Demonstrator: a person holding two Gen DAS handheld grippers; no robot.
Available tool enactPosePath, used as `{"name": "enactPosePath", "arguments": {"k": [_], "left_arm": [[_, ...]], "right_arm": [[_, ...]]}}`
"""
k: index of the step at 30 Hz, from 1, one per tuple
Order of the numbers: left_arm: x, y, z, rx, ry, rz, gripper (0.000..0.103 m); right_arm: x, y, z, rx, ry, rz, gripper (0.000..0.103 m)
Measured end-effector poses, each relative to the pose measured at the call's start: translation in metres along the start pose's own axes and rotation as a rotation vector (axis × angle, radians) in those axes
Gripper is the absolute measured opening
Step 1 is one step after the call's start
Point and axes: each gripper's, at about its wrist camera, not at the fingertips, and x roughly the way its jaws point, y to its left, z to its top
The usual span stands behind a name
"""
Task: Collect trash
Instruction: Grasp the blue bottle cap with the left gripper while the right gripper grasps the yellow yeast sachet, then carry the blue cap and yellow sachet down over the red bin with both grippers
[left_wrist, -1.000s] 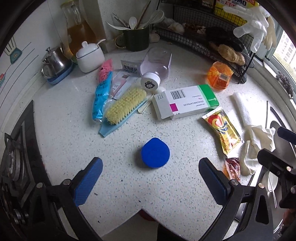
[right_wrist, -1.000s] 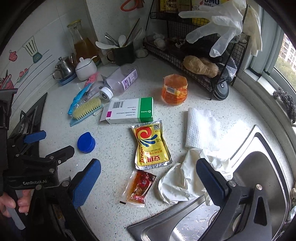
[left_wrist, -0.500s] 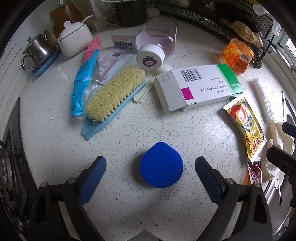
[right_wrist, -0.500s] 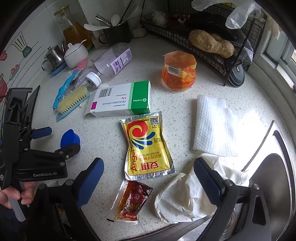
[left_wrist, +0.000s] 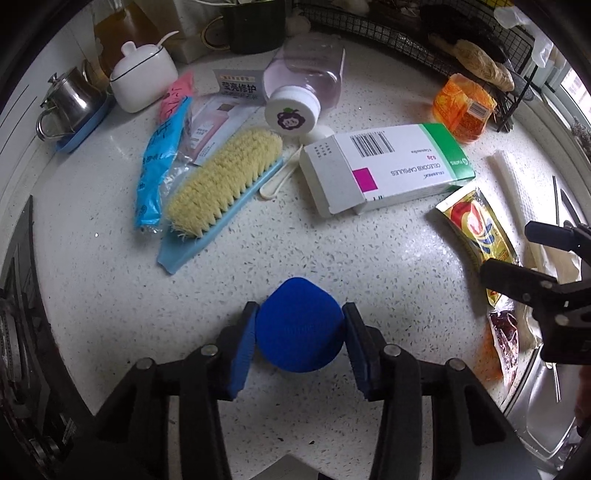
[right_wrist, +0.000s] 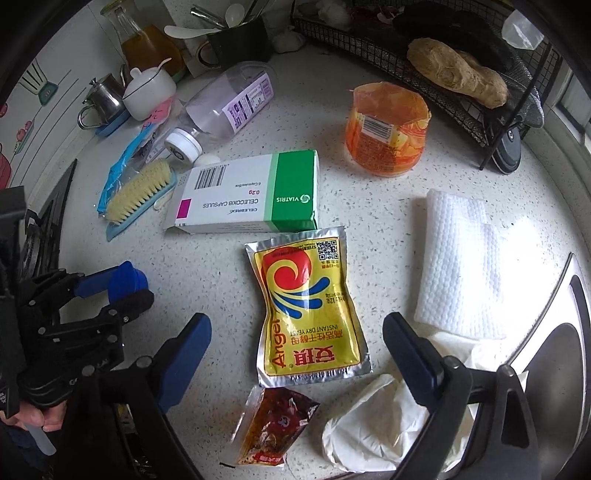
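The left hand-held gripper (left_wrist: 300, 334) had just closed on the blue cap (left_wrist: 299, 328), flat on the tabletop (left_wrist: 406, 258); the right hand-held gripper (right_wrist: 297, 356) stood wide above the yeast packet (right_wrist: 308, 306), whose long axis ran along the fingers.

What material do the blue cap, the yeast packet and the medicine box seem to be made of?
Blue cap: probably plastic, with a matte, finely textured top.
Yeast packet: looks like foil laminate; glossy yellow print, with silvery crimped edges.
Medicine box: thin cardboard, going by its sharp folds, an open end flap and a smooth printed white and green face.
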Motion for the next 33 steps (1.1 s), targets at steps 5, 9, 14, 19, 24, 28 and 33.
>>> {"name": "enactPosePath", "arguments": {"k": [5, 9, 14, 19, 24, 28, 33], "left_arm": [[-0.004, 0.012, 0.0, -0.019, -0.019, 0.028, 0.043], [-0.002, 0.023, -0.003, -0.047, -0.019, 0.04, 0.043], [-0.007, 0.033, -0.015, -0.073, -0.02, 0.054, 0.043], [-0.024, 0.042, -0.026, -0.076, -0.036, 0.05, 0.043], [-0.046, 0.048, -0.038, -0.085, -0.071, 0.062, 0.043], [-0.068, 0.052, -0.051, -0.109, -0.105, 0.066, 0.043], [-0.097, 0.05, -0.078, -0.135, -0.149, 0.093, 0.043]], "right_arm": [[0.02, 0.006, 0.008, -0.014, 0.041, -0.04, 0.087], [0.028, 0.006, 0.013, -0.03, 0.054, -0.06, 0.083], [0.029, 0.013, 0.014, -0.091, 0.035, -0.097, 0.054], [0.025, 0.024, 0.005, -0.086, 0.025, -0.05, 0.042], [0.001, 0.041, -0.003, -0.087, -0.064, 0.013, 0.038], [-0.024, 0.06, -0.01, -0.118, -0.137, 0.059, 0.038], [-0.043, 0.084, -0.027, -0.145, -0.173, 0.094, 0.038]]}}
